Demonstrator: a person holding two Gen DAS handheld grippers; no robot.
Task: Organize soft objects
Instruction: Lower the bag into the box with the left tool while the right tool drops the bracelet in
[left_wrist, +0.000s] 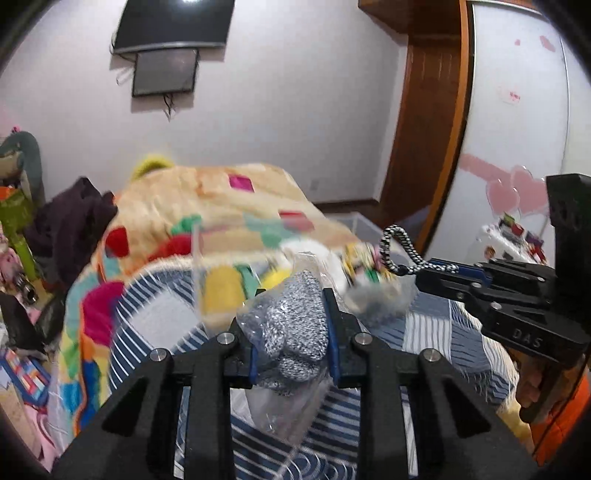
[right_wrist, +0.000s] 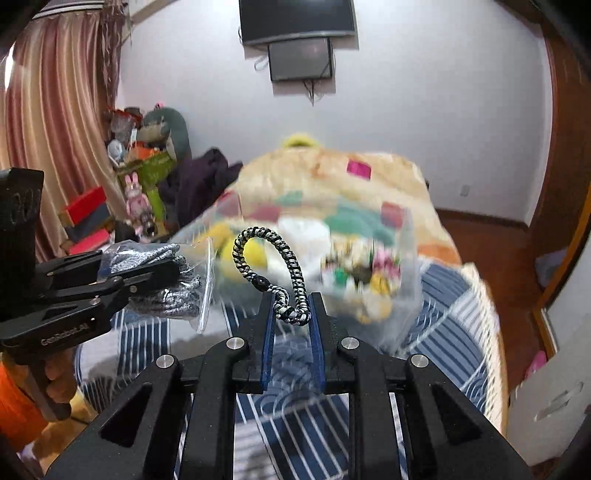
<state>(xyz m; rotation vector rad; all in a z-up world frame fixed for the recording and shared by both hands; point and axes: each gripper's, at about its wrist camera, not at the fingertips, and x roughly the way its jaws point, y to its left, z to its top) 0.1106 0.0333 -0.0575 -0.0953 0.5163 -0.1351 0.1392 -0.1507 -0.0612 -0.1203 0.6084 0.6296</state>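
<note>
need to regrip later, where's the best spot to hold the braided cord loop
Grip the braided cord loop at its knotted tail end below the black bead, coming from underneath as the right gripper does now. The loop arches upward and free, so the bunched tail gives the jaws the thickest, steadiest part.

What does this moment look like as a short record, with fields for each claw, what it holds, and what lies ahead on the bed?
left claw: shut on bagged knit, a grey knit item in a clear plastic bag
right claw: shut on cord, a black-and-white braided loop arching upward
clear bin: ahead of both claws on the bed, colourful items inside, blurred
bedding: striped sheet below the claws, patchwork blanket beyond the bin
claws relative: side by side, apart
</note>
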